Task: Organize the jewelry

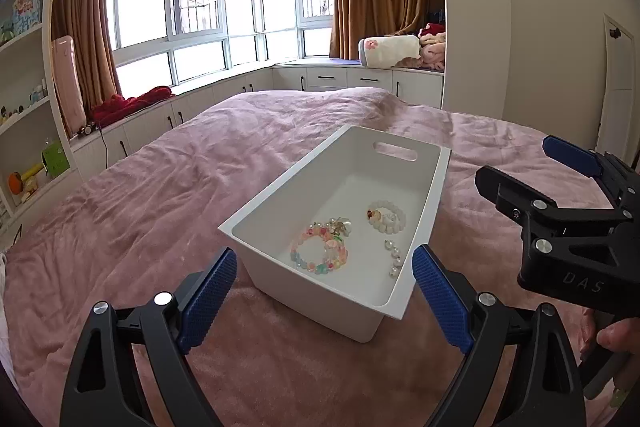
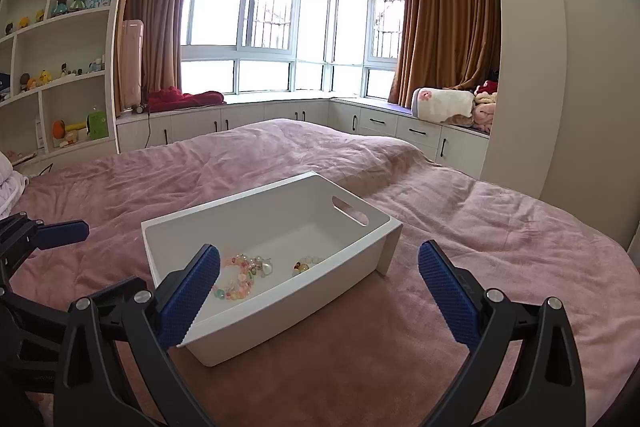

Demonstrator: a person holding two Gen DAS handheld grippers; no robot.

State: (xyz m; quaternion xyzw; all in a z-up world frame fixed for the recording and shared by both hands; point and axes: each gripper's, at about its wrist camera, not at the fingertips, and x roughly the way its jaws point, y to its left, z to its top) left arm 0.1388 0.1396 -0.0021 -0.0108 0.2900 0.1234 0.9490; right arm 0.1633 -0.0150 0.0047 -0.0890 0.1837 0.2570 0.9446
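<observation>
Both the left gripper (image 1: 324, 291) and right gripper (image 2: 320, 291) hover with jaws wide apart, holding nothing. The bracelets (image 1: 320, 253) and pearl strand (image 1: 394, 259) lie inside the white bin (image 1: 280, 203), which sits on the soft bed (image 1: 140, 207). Bumping its near rim could tip it.

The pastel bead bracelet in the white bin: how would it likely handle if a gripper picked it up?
The pastel bead bracelet looks strung from many small beads, so it would probably sag limply from one pinch. Its glossy round beads may slip between the pads. It lies flat on the white bin floor, so it is unlikely to roll.
</observation>
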